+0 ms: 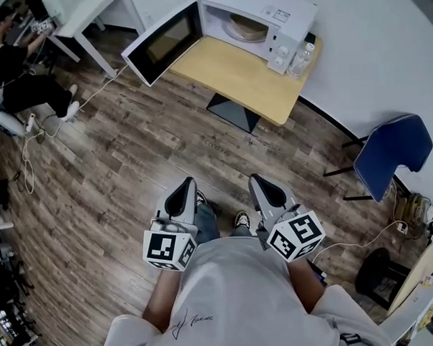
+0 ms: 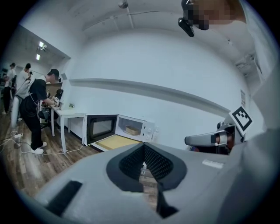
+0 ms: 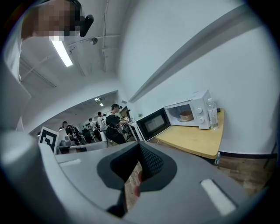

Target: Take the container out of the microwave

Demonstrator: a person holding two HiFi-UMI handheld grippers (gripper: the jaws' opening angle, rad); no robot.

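The container (image 1: pixel 244 29) sits inside the white microwave (image 1: pixel 288 15) on the wooden counter (image 1: pixel 248 85). The microwave's door (image 1: pixel 164 42) is swung open toward nine o'clock. Well apart from it, at six o'clock in the head view, the left claw (image 1: pixel 189 183) and right claw (image 1: pixel 255 180) are each pinched together, holding nothing.

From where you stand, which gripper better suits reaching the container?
Probably right. Both are shut and far off, but the right gripper lines up with the container; the open door stands on the left gripper's side.
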